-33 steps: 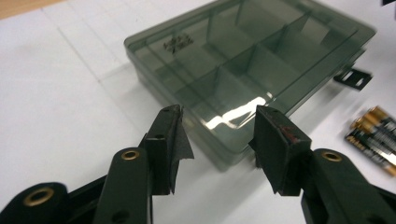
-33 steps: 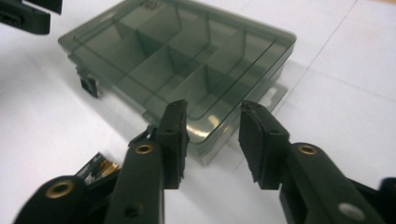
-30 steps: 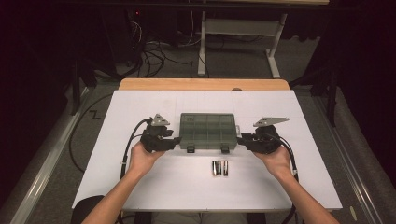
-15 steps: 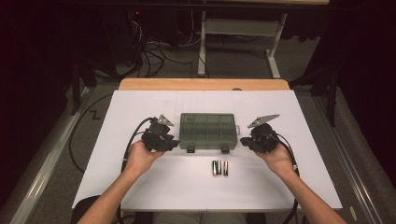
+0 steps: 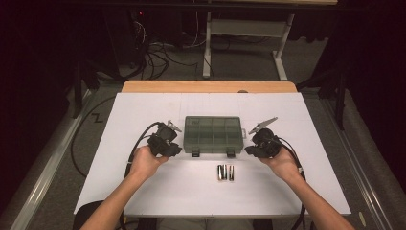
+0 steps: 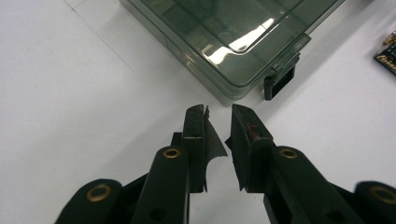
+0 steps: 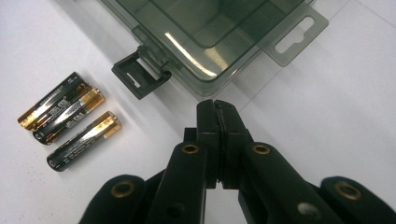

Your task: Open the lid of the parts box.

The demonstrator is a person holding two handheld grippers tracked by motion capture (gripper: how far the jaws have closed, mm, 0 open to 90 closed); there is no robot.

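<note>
Both tongs, left (image 6: 218, 122) nearly pressed together after just closing and right (image 7: 218, 114) pressed together, pinch nothing beside the shut box (image 5: 213, 135) mid-surface (image 5: 143, 191), its latches hanging undone, batteries (image 5: 226, 172) lying loose in front: loading seems not yet begun.

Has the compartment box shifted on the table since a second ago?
No. The compartment box sits in the same spot, judged against the batteries in front of it and the wooden table edge behind.
</note>
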